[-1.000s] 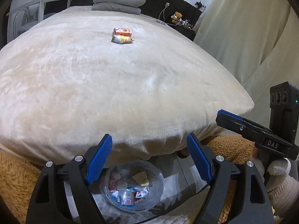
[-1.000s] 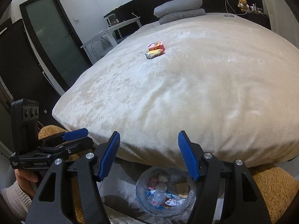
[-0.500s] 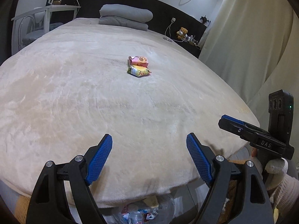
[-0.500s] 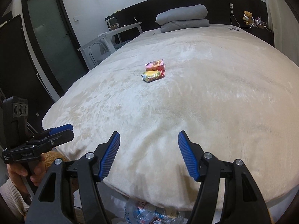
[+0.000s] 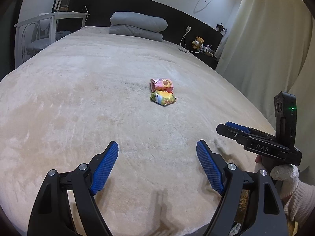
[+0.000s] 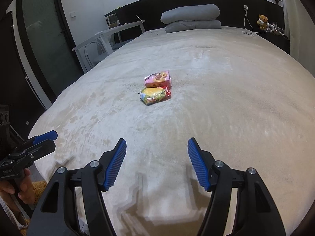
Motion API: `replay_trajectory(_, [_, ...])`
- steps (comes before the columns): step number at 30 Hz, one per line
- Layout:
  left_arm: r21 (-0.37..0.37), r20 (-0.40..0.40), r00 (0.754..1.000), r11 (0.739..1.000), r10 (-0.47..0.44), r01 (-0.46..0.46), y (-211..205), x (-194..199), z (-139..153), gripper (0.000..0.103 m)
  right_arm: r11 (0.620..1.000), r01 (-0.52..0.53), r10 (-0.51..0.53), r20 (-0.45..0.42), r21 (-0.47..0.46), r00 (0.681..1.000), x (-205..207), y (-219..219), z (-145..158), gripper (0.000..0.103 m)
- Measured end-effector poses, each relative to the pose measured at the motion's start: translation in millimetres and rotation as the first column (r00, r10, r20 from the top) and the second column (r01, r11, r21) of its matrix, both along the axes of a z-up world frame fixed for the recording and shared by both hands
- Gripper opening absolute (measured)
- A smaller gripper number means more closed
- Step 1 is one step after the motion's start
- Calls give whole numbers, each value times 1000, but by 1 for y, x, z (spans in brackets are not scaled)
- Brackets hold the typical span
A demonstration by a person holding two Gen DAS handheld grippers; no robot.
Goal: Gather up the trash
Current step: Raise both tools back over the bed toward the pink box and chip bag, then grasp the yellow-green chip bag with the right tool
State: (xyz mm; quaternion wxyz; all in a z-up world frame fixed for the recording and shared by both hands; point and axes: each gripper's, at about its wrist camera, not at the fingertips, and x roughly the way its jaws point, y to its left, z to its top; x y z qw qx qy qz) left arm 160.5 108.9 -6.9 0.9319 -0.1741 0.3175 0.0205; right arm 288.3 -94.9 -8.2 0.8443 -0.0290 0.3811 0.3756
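- While both grippers hover over the bed (image 5: 78, 98), left gripper (image 5: 157, 163) jaws wide apart, holding nothing
- right gripper (image 6: 157, 161) jaws likewise spread, holding nothing
- pink packet (image 5: 161, 85) touching yellow packet (image 5: 163, 98), well ahead

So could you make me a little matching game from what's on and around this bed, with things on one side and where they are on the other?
Things:
1. pink snack packet
2. yellow snack packet
3. folded grey duvet
4. teddy bear

Places:
A. on the dark shelf beside the curtain
B. at the head of the bed
C. mid-bed, nearer the grippers
D. mid-bed, just behind the other packet

Pairs: 1-D, 2-C, 3-B, 4-A
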Motion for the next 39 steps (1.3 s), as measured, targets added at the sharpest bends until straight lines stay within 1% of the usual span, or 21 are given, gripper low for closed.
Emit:
replay_trajectory(4, [0, 12, 1000, 1000, 19, -19, 11, 6, 3, 80, 1000, -5, 5, 14, -18, 1000, 12, 24, -5, 67])
replay_trajectory(8, [-8, 16, 999, 999, 45, -44, 24, 11, 3, 80, 1000, 13, -12, 13, -22, 1000, 30, 47, -12, 71])
replay_trajectory(9, [-9, 16, 999, 999, 48, -47, 27, 13, 3, 80, 1000, 18, -18, 7, -21, 1000, 34, 51, -13, 75])
replay_trajectory(10, [-10, 17, 999, 999, 50, -50, 29, 15, 3, 80, 1000, 25, -25, 2, -18, 1000, 39, 55, -15, 86])
replay_trajectory(11, [-9, 19, 998, 999, 54, -54, 31, 16, 3, 80, 999, 33, -33, 2, -12, 999, 43, 59, -16, 90])
replay_trajectory(12, [-8, 20, 998, 998, 58, -58, 34, 17, 3, 80, 999, 44, -43, 7, -11, 999, 47, 63, -17, 91])
replay_trajectory(18, [2, 32, 996, 996, 85, -85, 47, 25, 4, 80, 995, 82, -81, 22, -51, 996, 66, 90, -25, 91])
replay_trajectory(19, [3, 34, 995, 996, 90, -90, 49, 26, 4, 80, 995, 80, -80, 19, -53, 997, 68, 95, -27, 93])
replay_trajectory(22, [1, 36, 994, 995, 103, -103, 55, 30, 4, 80, 989, 98, -97, 20, -108, 995, 72, 113, -36, 93])
replay_trajectory(24, [-3, 36, 993, 994, 111, -111, 59, 32, 3, 80, 987, 100, -98, 20, -128, 995, 73, 123, -41, 93])
replay_trajectory(26, [-5, 38, 992, 993, 117, -117, 62, 33, 3, 80, 982, 119, -114, 39, -150, 993, 75, 131, -45, 93])
replay_trajectory(31, [-5, 34, 991, 992, 128, -128, 68, 39, 0, 80, 975, 145, -141, 37, -171, 989, 89, 148, -53, 93])
replay_trajectory(36, [-10, 29, 991, 992, 129, -128, 68, 42, -1, 80, 971, 172, -173, 6, -164, 985, 102, 154, -52, 93])
replay_trajectory(39, [7, 22, 993, 993, 118, -119, 63, 44, -2, 80, 968, 181, -183, 4, -177, 983, 108, 159, -54, 93])
